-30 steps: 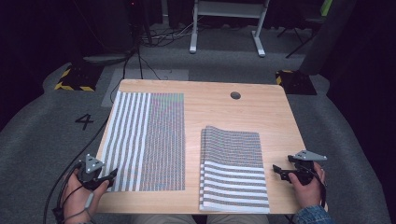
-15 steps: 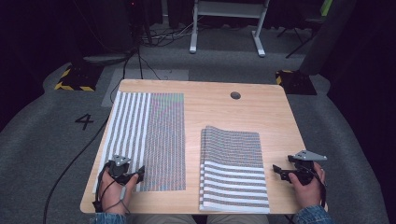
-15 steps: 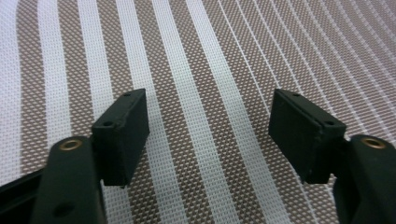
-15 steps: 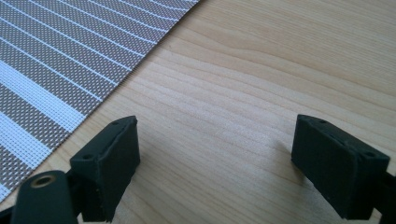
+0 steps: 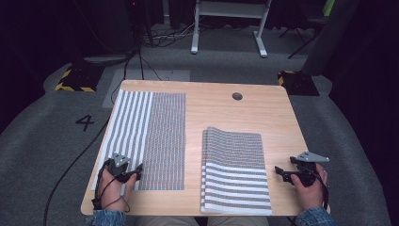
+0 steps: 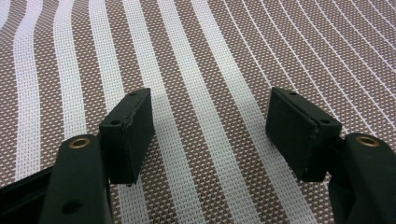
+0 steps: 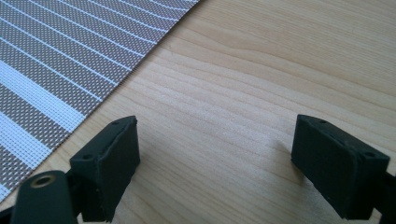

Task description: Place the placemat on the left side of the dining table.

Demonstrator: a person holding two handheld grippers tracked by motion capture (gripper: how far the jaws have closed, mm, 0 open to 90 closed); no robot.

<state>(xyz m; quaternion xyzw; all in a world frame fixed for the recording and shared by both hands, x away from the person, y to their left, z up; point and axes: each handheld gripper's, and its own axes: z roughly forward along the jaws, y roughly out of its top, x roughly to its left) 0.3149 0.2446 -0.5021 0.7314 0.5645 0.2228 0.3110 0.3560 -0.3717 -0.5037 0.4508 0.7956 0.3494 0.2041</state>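
Note:
A flat striped mat (image 5: 146, 136) lies spread on the left half of the wooden table (image 5: 226, 113). A second striped mat (image 5: 235, 169) lies folded at the front right. My left gripper (image 5: 135, 172) hovers over the flat mat's near left corner. Its jaws stand apart and have just been closing a little, with nothing gripped between them. In the left gripper view the open left gripper (image 6: 210, 130) has the mat's weave (image 6: 210, 56) just beneath it. My right gripper (image 5: 279, 171) rests open on bare wood just right of the folded mat. The right gripper view shows the right gripper (image 7: 215, 154) over wood with that mat's edge (image 7: 56, 60) at left.
A round cable hole (image 5: 237, 96) sits at the table's far right. A white stand (image 5: 226, 23) and two yellow-black striped blocks (image 5: 75, 77) are on the floor behind. A cable (image 5: 80, 155) runs along the floor at left.
My left hand came in from off the table's left front edge, moving right and down onto the flat mat's near corner. The right hand stayed put.

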